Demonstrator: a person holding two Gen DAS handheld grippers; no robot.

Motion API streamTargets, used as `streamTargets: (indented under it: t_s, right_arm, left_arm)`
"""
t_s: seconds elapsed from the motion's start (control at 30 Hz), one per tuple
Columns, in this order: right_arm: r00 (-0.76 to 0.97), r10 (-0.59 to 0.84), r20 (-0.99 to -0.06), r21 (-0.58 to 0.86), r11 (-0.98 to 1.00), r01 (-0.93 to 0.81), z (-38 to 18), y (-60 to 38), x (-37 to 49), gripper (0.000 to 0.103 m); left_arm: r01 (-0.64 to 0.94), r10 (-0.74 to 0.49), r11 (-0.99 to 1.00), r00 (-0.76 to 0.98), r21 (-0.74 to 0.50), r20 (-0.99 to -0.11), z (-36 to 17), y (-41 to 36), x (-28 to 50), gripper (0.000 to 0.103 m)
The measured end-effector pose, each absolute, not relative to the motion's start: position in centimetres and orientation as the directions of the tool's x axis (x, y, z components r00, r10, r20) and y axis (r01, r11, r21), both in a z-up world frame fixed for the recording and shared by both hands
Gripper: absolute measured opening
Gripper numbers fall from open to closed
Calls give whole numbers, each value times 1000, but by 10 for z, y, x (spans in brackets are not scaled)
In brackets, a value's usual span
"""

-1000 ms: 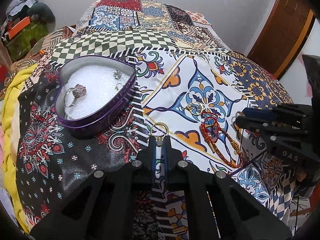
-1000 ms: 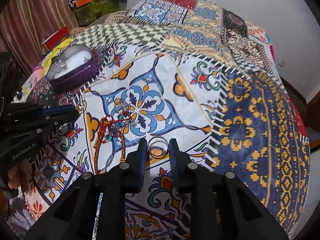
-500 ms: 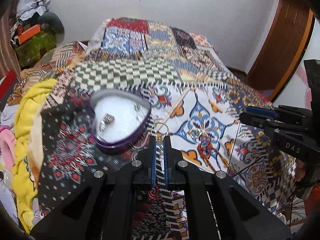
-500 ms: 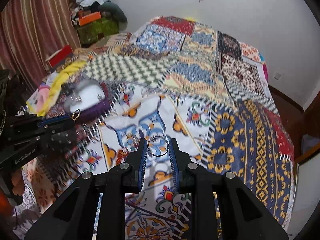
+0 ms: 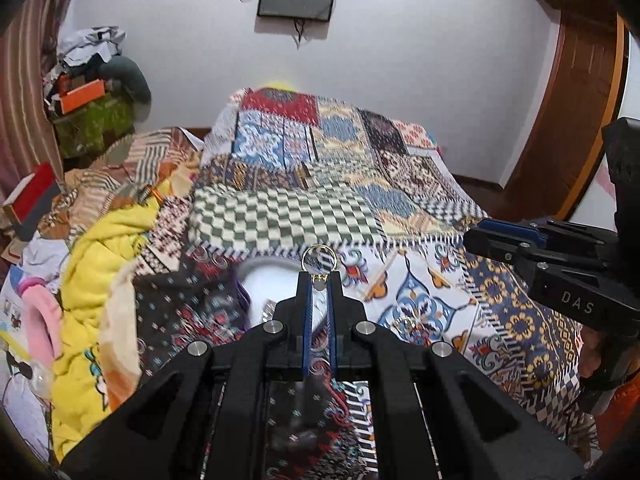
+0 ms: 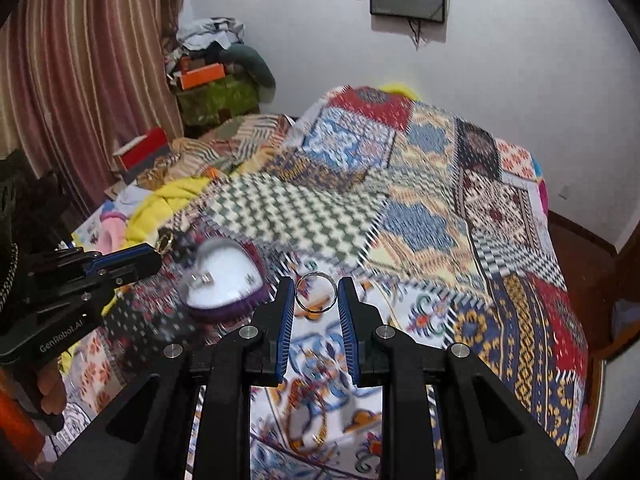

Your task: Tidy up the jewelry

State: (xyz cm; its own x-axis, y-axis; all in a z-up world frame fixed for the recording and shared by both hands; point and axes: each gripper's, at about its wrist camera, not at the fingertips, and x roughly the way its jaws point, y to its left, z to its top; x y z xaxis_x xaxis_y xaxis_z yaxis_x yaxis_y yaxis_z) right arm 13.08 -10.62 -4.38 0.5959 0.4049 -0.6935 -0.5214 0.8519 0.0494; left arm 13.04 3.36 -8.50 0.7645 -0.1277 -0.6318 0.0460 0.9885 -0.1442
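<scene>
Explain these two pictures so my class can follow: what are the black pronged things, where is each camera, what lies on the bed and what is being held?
No robot is here: a person holds a two-fingered black claw in each hand. Each picture comes from a fisheye camera on one claw, looking forward along its fingers.

In the left wrist view, the left claw is shut on a small gold ring; the other claw reaches in from the right.

In the right wrist view, the right claw pinches a larger silver ring between blue pads.

Below lies a patchwork bedspread. On it sits a purple heart-shaped box with a white lining, holding some small jewelry too blurred to name. A yellow blanket lies beside it.
</scene>
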Motion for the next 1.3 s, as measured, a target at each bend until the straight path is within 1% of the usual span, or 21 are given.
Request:
streamTargets:
  t_s: [0.23, 0.47, 0.77, 1.03, 1.3]
  right_arm:
    - [594, 449, -668, 62, 828, -557, -35, -83, 134, 20]
    - [569, 466, -677, 64, 808, -586, -43, -57, 141, 20]
    - [518, 444, -731, 53, 794, -606, -71, -32, 156, 20]
    - [443, 424, -790, 70, 780, -622, -104, -17, 167, 20]
    - [406, 418, -813, 78, 768, -635, -120, -8, 171, 20]
  left_arm:
    - [19, -99, 990, 792, -138, -603, -71, 51, 135, 5]
    - [-2, -87, 989, 797, -147, -598, -70, 66, 145, 5]
    - [-26, -85, 987, 756, -161, -649, -96, 80, 166, 5]
    - [-19, -133, 978, 705, -206, -697, -122, 86, 188, 5]
    - [-2, -164, 975, 662, -220, -732, -141, 86, 203, 5]
